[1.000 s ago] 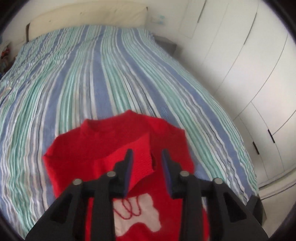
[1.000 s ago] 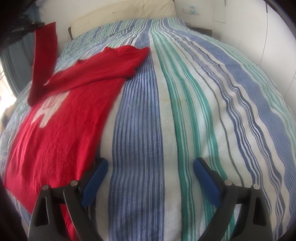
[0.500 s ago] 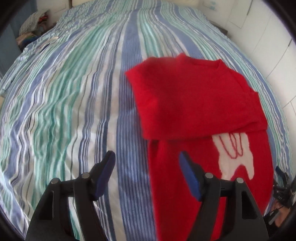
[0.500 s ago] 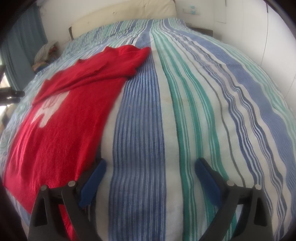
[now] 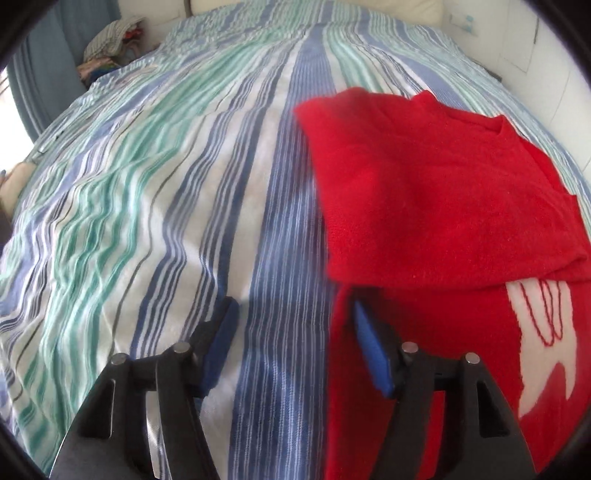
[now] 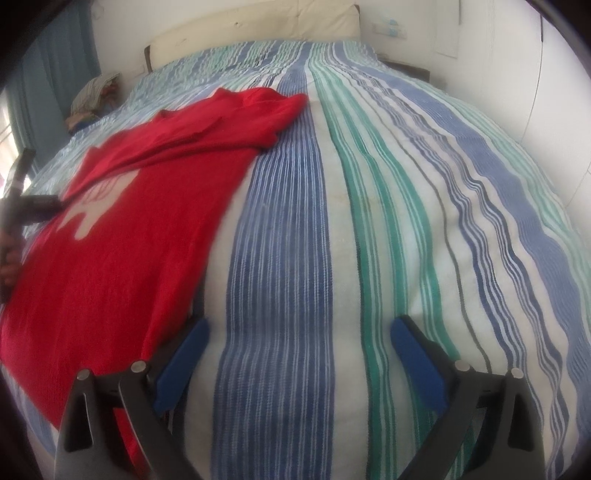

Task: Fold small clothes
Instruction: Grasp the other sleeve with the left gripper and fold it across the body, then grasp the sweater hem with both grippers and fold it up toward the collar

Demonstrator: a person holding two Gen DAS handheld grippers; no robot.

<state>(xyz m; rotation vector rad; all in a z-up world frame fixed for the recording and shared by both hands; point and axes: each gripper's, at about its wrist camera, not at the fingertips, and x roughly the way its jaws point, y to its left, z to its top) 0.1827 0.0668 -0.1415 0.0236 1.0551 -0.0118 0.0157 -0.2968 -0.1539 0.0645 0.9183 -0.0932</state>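
Note:
A small red sweater (image 5: 436, 192) with a white tooth design (image 5: 546, 332) lies flat on the striped bed (image 5: 147, 184). A sleeve is folded across its chest. My left gripper (image 5: 295, 314) is open and empty, low over the sweater's left edge, with its right finger over the red cloth. In the right wrist view the sweater (image 6: 147, 206) lies at the left, and my right gripper (image 6: 299, 332) is open and empty over the bedspread (image 6: 406, 184), its left finger by the sweater's right edge. The left gripper's body (image 6: 22, 206) shows at the far left.
A pile of clothes (image 5: 110, 40) sits beside the bed's far left corner, by blue curtains (image 6: 55, 74). A cream headboard (image 6: 258, 22) is at the far end. White wall and wardrobe doors (image 6: 535, 74) run along the right side.
My left gripper let go of the sleeve, which now lies folded across the chest, and swung to the sweater's left edge. The right gripper barely moved.

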